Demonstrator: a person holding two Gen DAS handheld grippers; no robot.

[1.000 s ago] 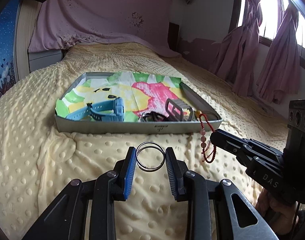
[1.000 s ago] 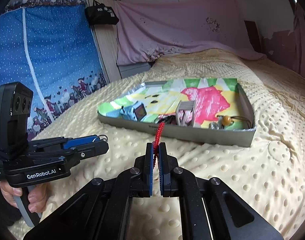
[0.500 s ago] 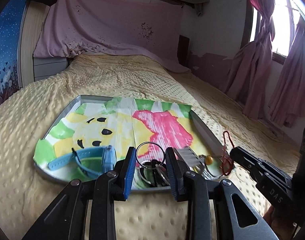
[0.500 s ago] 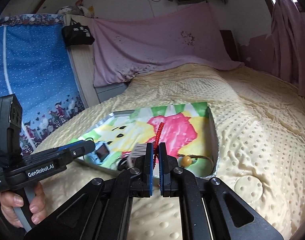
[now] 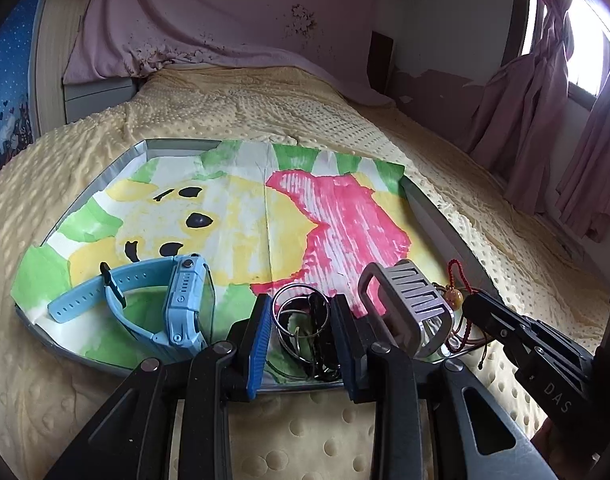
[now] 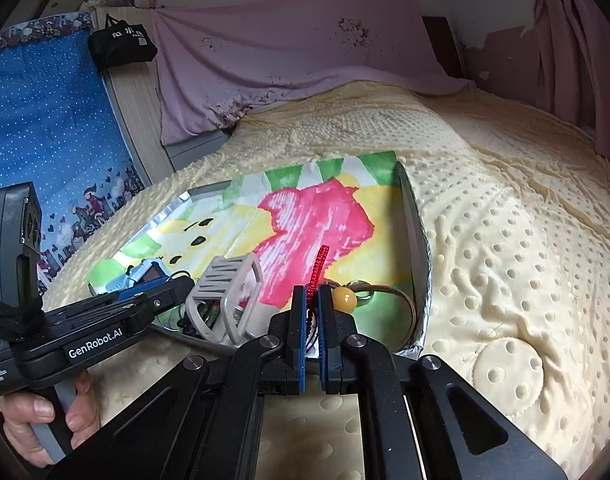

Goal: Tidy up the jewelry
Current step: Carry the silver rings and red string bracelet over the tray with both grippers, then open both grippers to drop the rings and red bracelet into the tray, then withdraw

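Note:
A grey tray [image 5: 437,216] lined with a painted paper lies on the bed. It holds a light blue watch [image 5: 173,304], a grey metal watch band [image 5: 409,304], dark rings and an amber bead cord [image 5: 453,298]. My left gripper [image 5: 301,320] is shut on a silver ring [image 5: 299,310], held over the tray's near edge. My right gripper [image 6: 312,312] is shut on a red beaded bracelet [image 6: 319,266], over the tray's near right corner. The tray [image 6: 419,248], the band [image 6: 229,292] and the bead [image 6: 345,298] also show in the right wrist view.
The yellow dotted blanket [image 5: 305,92] covers the bed all around the tray. A pink sheet [image 5: 225,20] hangs at the headboard. Pink curtains [image 5: 545,120] hang at the right. A blue patterned wall cloth [image 6: 45,140] stands at the left.
Both grippers have moved forward from the blanket to over the tray's near edge, carrying the silver ring and the red bracelet. The tray's contents have not moved.

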